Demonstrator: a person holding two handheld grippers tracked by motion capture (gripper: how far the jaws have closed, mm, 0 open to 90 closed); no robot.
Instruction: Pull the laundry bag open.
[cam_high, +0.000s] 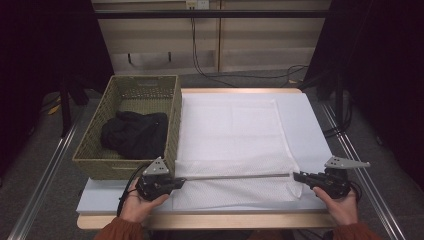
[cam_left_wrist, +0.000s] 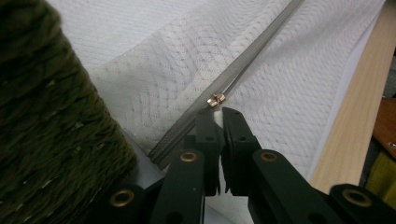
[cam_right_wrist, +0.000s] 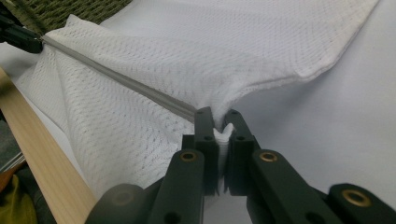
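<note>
White mesh bag (cam_high: 235, 150): in the high view it is laid flat on the white table (cam_high: 305, 125), its grey zipper (cam_high: 235, 176) stretched taut between the left gripper (cam_high: 177, 182) at 7 o'clock and the right gripper (cam_high: 298, 176) at 4 o'clock. A woven basket (cam_high: 95, 150) holding a black garment (cam_high: 134, 134) is seen at 9 o'clock.

In the left gripper view, the jaws are closed on the bag's fabric just below the gold zipper pull (cam_left_wrist: 215, 100); the basket's wall (cam_left_wrist: 46, 130) stands at 9 o'clock.

In the right gripper view, the jaws are closed on a pinched corner of the mesh bag (cam_right_wrist: 222, 133) at the zipper's end (cam_right_wrist: 187, 109).
</note>
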